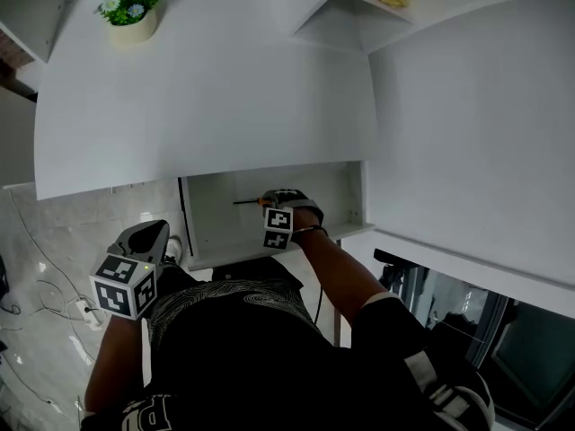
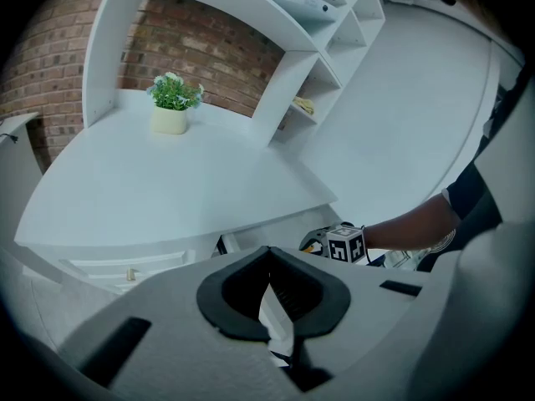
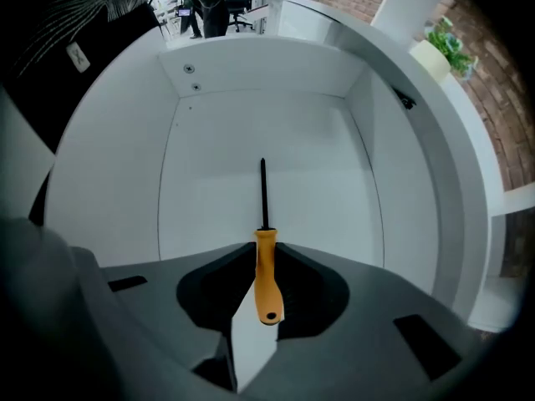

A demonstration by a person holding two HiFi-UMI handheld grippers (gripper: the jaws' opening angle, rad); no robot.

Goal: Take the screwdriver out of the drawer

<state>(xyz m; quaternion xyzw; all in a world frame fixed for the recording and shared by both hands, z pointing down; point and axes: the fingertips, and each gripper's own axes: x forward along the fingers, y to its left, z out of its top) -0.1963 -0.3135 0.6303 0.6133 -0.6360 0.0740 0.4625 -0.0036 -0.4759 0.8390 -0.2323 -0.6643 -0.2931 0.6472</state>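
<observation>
Inside the open drawer [image 3: 318, 165], the right gripper [image 3: 266, 251] clamps its jaws on the orange handle of the screwdriver [image 3: 267, 286], shaft running straight ahead along them, while the left gripper [image 2: 269, 256], jaws together and empty, hangs farther off

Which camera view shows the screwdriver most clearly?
The right gripper view: the screwdriver shows whole, orange handle between the right gripper's jaws, shaft over the drawer floor. The head view shows it small; the left gripper view shows only an orange speck.
</observation>
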